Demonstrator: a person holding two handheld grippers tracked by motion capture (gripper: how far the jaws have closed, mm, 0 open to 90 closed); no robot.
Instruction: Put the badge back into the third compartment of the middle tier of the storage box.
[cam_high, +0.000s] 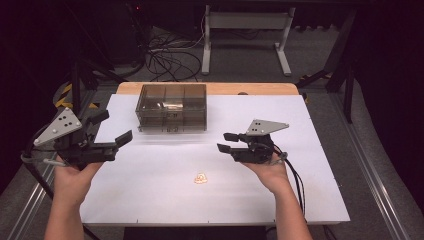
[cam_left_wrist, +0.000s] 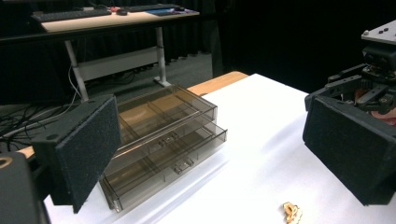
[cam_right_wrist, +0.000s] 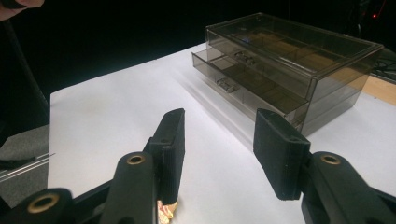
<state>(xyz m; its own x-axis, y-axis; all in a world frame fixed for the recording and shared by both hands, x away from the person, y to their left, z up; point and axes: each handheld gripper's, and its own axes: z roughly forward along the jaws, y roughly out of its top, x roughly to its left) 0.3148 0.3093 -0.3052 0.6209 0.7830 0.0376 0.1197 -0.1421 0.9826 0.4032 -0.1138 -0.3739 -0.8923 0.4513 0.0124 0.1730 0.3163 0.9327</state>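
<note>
While we hold both tools above the white table (cam_high: 150, 200), the left gripper (cam_high: 112, 128) gapes wide and the right gripper (cam_high: 225, 141) is spread, both empty; a small tan piece (cam_high: 201, 178) lies near, between them; the smoky clear drawer box (cam_high: 171, 107) sits far, two drawers slightly out

A smoky clear two-drawer organizer box (cam_high: 171, 107) stands at the tabletop's (cam_high: 150, 200) far edge; a small golden trinket (cam_high: 201, 178) lies near the front.
</note>
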